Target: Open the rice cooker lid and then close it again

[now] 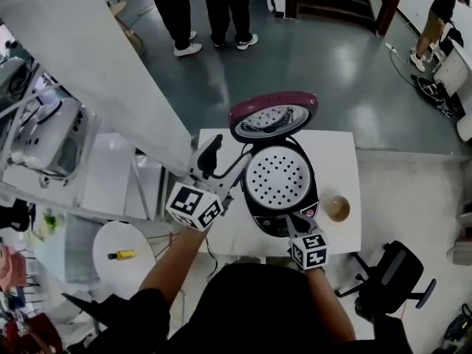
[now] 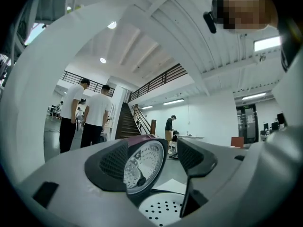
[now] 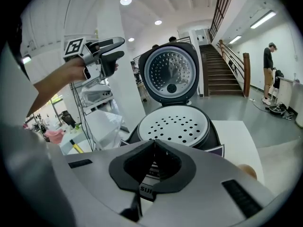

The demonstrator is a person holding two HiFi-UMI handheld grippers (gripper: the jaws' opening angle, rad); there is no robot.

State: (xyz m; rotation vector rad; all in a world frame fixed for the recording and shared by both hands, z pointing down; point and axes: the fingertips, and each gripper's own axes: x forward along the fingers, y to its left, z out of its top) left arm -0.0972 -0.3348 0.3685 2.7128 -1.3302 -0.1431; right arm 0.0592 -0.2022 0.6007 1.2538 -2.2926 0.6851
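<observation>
Lid (image 1: 273, 116) stands upright on the rice cooker (image 1: 281, 177), open. My left gripper (image 1: 225, 161), jaws apart and empty, seems just short of it; my right gripper (image 3: 152, 169), pinched together, sits at the front. I'd push its top rim down squarely.

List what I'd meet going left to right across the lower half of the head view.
Round white stand with a small yellow object on it → left claw, open → rice cooker with its lid up → small brown bowl → black chair.
</observation>
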